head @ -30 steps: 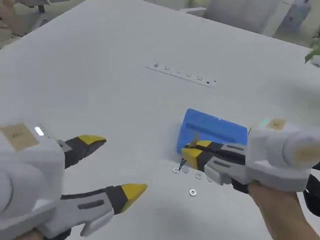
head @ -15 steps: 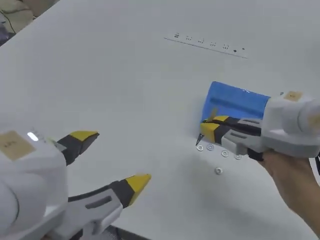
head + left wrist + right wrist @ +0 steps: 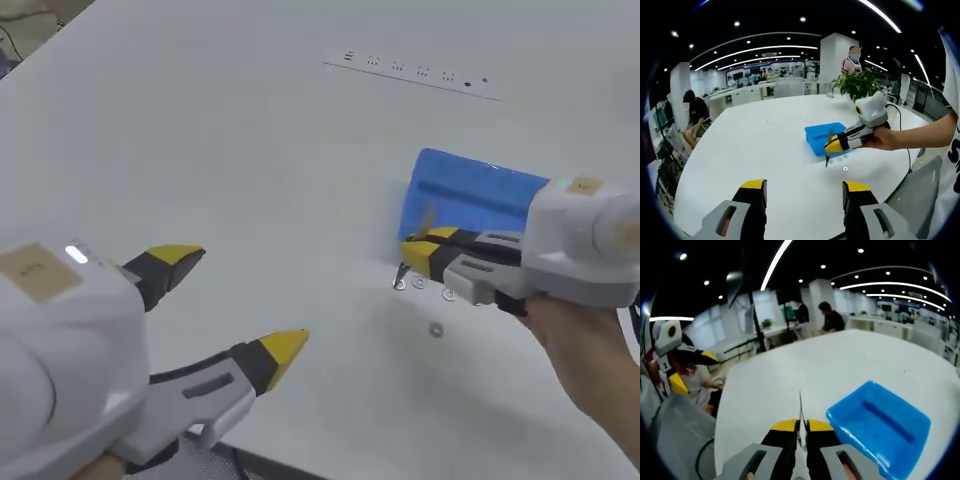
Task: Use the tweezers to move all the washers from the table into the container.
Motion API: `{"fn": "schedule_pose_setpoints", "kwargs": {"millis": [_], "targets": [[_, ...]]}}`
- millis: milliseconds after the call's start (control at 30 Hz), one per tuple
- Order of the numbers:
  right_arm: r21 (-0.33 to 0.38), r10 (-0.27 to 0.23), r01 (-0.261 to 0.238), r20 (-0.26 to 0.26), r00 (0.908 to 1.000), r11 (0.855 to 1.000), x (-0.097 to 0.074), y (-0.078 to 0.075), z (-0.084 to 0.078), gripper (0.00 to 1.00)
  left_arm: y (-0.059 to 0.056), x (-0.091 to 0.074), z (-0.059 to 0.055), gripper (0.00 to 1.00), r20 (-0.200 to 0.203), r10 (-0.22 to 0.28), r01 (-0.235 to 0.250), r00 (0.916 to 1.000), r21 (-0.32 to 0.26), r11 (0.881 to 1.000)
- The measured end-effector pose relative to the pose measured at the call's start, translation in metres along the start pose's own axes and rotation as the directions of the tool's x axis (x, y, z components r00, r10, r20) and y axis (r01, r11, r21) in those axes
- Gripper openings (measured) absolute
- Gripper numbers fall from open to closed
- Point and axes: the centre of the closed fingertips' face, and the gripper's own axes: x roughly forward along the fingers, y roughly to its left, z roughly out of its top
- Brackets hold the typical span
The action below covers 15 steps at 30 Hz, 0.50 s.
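Observation:
A blue container point(image 3: 478, 192) lies on the white table point(image 3: 250, 170). Several small metal washers point(image 3: 436, 330) lie just in front of it, in a row plus one apart. My right gripper point(image 3: 422, 256) is shut on thin tweezers point(image 3: 401, 274), whose tip points down at the leftmost washer point(image 3: 400, 286). In the right gripper view the tweezers point(image 3: 800, 412) stick out between the shut jaws, with the container point(image 3: 880, 424) to the right. My left gripper point(image 3: 235, 302) stands open and holds nothing at the near left, far from the washers. The left gripper view looks across at the container point(image 3: 822, 136) and the tweezers point(image 3: 827, 151).
A flush socket panel point(image 3: 415, 72) sits in the table beyond the container. The table's near edge point(image 3: 300, 460) runs just below my left gripper. People sit at desks in the background, and a plant point(image 3: 857, 85) stands past the table.
The head camera has swung, shifting the whole picture. The right gripper with the tweezers stays by the washers, its tip now closer to the leftmost one. The left gripper has barely moved.

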Motion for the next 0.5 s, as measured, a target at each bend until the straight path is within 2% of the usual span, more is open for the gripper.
{"fn": "schedule_pose_setpoints", "kwargs": {"millis": [33,333,500], "targets": [[0.009,-0.003,0.003,0.020,0.9998,1.000,0.0001,-0.0005,0.0023,0.02,0.0002,-0.0004,-0.0007,0.62,-0.001,0.002,-0.002,1.0000,0.003,1.000],[-0.010,-0.010,0.010,-0.004,0.9999,1.000,0.0002,-0.0029,0.0002,0.02,-0.0011,-0.0001,-0.0044,0.64,-0.014,-0.001,0.001,0.9999,0.000,1.000],[-0.008,-0.009,0.009,0.003,1.0000,1.000,-0.0017,0.0009,0.0000,0.02,-0.0045,0.0008,-0.0064,0.71,-0.022,-0.013,0.012,0.9997,-0.039,0.999]]}}
